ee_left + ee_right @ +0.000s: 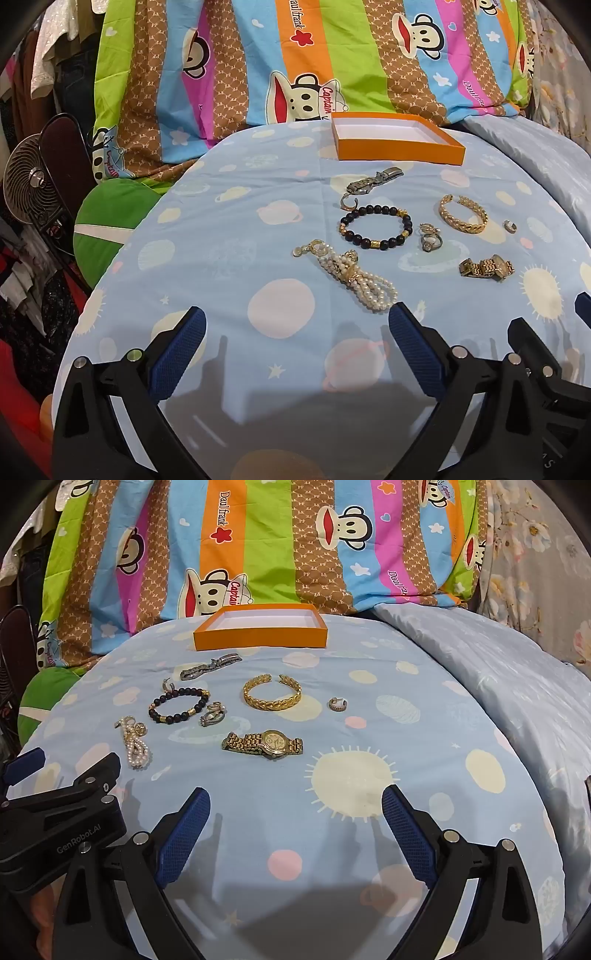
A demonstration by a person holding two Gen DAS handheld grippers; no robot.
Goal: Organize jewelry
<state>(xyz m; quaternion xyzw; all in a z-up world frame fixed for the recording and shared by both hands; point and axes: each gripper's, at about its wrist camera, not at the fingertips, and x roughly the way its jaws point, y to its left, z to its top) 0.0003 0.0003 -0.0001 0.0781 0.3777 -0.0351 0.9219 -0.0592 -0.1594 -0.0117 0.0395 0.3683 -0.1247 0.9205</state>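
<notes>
Jewelry lies spread on a light blue planet-print sheet [369, 867]. In front of an empty orange box [260, 632] [397, 142] lie a silver clasp bracelet [210, 667], a gold cuff [272, 692] [463, 214], a black bead bracelet [178, 705] [376, 228], a gold watch [263, 744] [487, 268], a pearl tassel piece [354, 276] [135, 744], rings [430, 238] [212, 714] and a small ring [338, 704]. My left gripper [297, 332] and right gripper [295, 808] hover open over the near part of the sheet, nothing between their fingers.
A striped cartoon-monkey blanket [295, 66] rises behind the box. A rumpled pale blue quilt [498, 672] lies at the right. Left of the bed stand a small fan [31, 177], a green cushion [107, 229] and hanging clothes [48, 55].
</notes>
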